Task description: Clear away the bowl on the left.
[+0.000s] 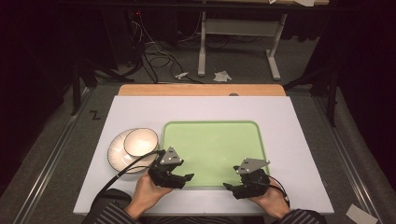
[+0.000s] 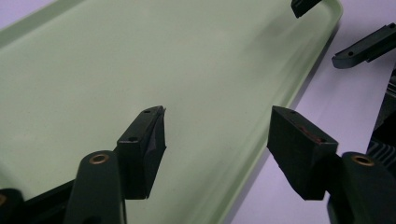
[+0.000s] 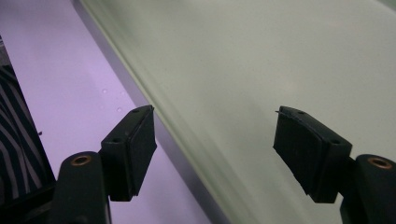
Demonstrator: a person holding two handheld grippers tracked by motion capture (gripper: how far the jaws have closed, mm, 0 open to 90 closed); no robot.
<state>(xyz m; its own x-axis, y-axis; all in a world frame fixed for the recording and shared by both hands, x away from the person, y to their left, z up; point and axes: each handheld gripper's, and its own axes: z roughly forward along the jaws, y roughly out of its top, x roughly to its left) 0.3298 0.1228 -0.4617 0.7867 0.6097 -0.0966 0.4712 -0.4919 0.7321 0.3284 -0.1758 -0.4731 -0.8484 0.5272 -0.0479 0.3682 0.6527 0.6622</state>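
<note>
A pale green tray (image 1: 212, 144) lies bare in the middle of the white table top. My left gripper (image 1: 186, 180) is at the tray's front left corner, open, and points right along the front rim. In the left gripper view the left gripper (image 2: 219, 121) straddles the tray (image 2: 116, 70) rim with nothing between the jaws. My right gripper (image 1: 229, 186) is at the front right, open, and points left. In its own view the right gripper (image 3: 214, 116) also straddles the tray (image 3: 280, 56) edge. The right gripper's fingers (image 2: 364, 46) show far off in the left gripper view.
A cream bowl (image 1: 140, 142) sits on a white plate (image 1: 116, 156) just left of the tray, close behind my left hand. The white table top (image 1: 289, 121) ends at a wooden strip at the back. A striped sleeve (image 3: 14, 135) is beside the right gripper.
</note>
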